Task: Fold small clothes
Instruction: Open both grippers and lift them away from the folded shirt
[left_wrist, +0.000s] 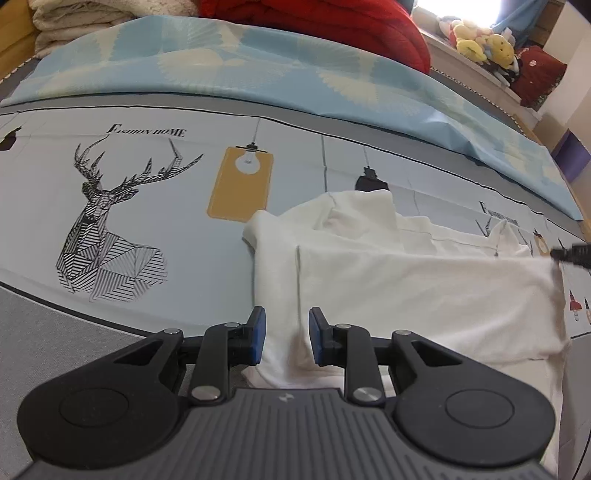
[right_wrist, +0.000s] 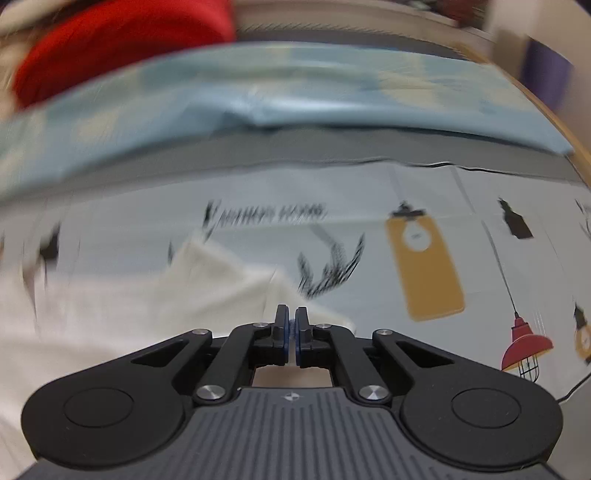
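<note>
Black linkage arms and a ribbed grey housing fill the near edge of both wrist views. On the left gripper (left_wrist: 286, 334), the blue-padded fingers (left_wrist: 258, 332) stand partly open; a bunched fold of the white garment (left_wrist: 406, 280) rises between them, but whether the pads press on it cannot be told.

Left to right in the left wrist view: a printed bedsheet (left_wrist: 166, 229) carries a line-drawn stag head (left_wrist: 107, 229), then a mustard tag with a bulb (left_wrist: 240, 184), then the white garment, which lies on the sheet from just right of the tag to the picture's right side, partly folded on itself. At the far right edge a dark gripper tip (left_wrist: 570, 254) meets the garment's raised corner. Behind the sheet lies a pale blue patterned cover (left_wrist: 258, 70); beyond it a cream blanket (left_wrist: 74, 22) at left, a red quilt (left_wrist: 332, 26) at centre, and soft toys (left_wrist: 480, 40) on a ledge at right.

The right wrist view is blurred. The right gripper (right_wrist: 291, 325) has its fingers (right_wrist: 281, 325) closed together, with at most a thin sliver of something pale between the pads; whether that is cloth cannot be told. The garment lies to its left and below, with a mustard tag print (right_wrist: 424, 266) and a red lamp print (right_wrist: 526, 343) on the sheet at right.
</note>
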